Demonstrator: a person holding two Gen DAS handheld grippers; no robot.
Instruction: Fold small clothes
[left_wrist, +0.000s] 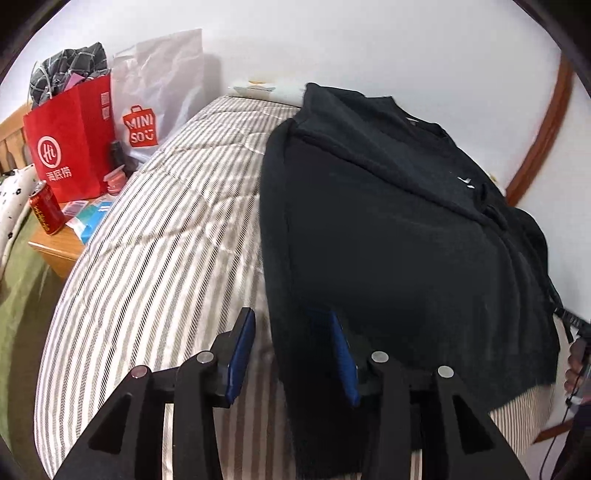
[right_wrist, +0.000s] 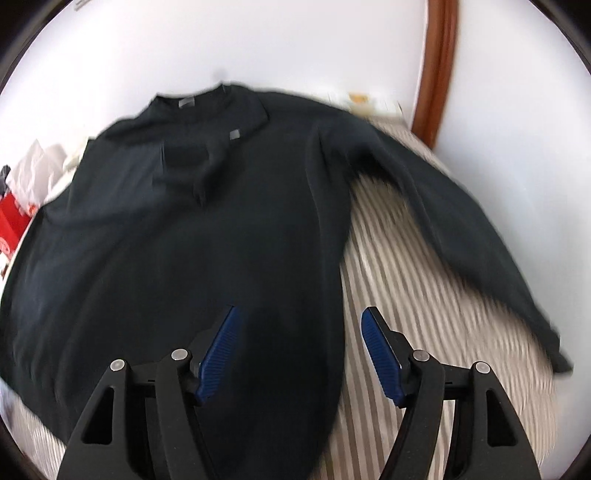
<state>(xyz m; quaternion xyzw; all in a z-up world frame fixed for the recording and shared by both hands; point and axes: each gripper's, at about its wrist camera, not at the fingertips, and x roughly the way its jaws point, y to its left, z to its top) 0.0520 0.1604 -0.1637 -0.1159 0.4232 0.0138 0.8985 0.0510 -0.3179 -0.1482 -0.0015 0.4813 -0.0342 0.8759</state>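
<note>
Sweater: black, long-sleeved, spread flat on striped bed, filling frame centre; one sleeve trails lower right. Left claw open astride its edge; right claw open above it.

A red paper bag, white Miniso bag and red can crowd a wooden nightstand.

One black long-sleeved top lies spread flat on a striped bed, collar at the far end. One sleeve is stretched out sideways; the other is folded across the chest.
</note>
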